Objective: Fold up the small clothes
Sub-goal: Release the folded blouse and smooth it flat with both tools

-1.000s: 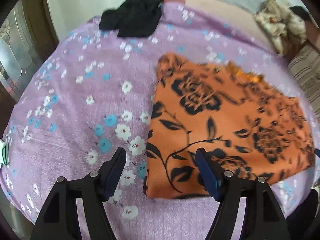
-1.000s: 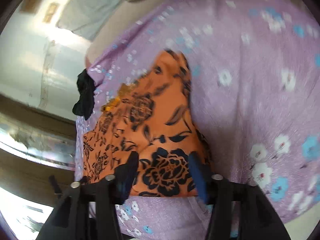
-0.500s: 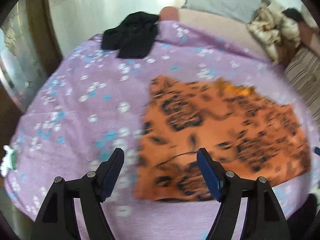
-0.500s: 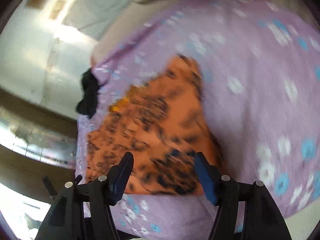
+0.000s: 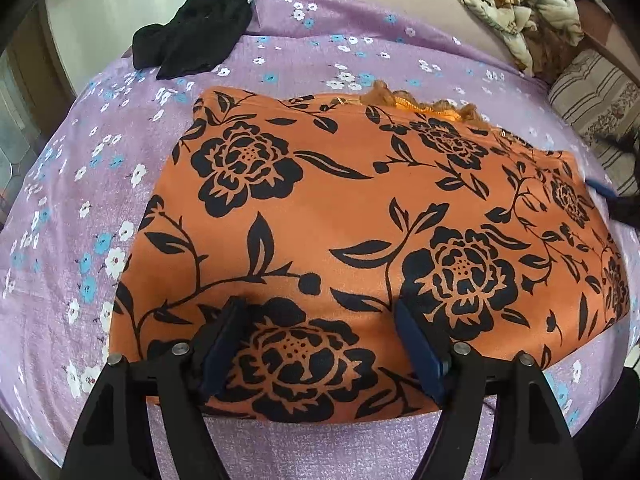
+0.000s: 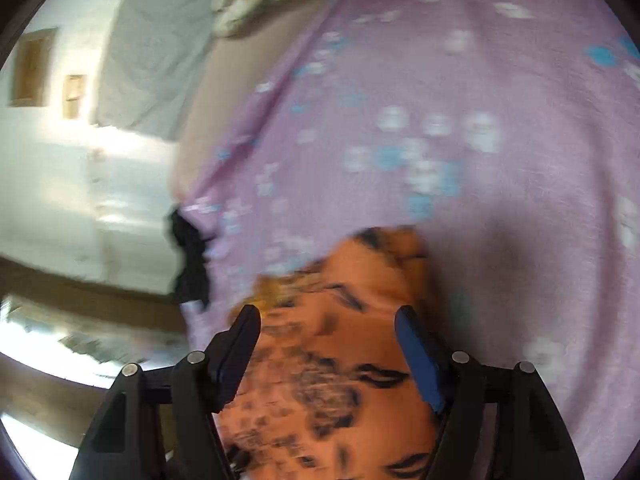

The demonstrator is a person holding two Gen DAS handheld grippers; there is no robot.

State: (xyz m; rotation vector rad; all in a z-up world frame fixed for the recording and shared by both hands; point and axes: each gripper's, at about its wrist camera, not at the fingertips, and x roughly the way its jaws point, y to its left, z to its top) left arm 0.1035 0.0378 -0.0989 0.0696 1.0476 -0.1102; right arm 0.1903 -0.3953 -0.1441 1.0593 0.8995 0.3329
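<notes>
An orange cloth with black flowers lies flat and folded on the purple flowered bedsheet. My left gripper hovers over the cloth's near edge, jaws wide apart, nothing pinched. In the blurred right wrist view the same cloth fills the lower middle. My right gripper stands open above its end, the pads wide of the fabric. One blue pad of the right gripper shows at the cloth's right side in the left wrist view.
A black garment lies crumpled at the far left corner of the sheet. A beige patterned bundle and a striped cushion sit at the far right. A white wall is behind the bed.
Both grippers moved in over the orange cloth. The left one shifted right, from straddling the cloth's left edge to over its near edge. The right one's jaws widened and it advanced toward the cloth's far end.
</notes>
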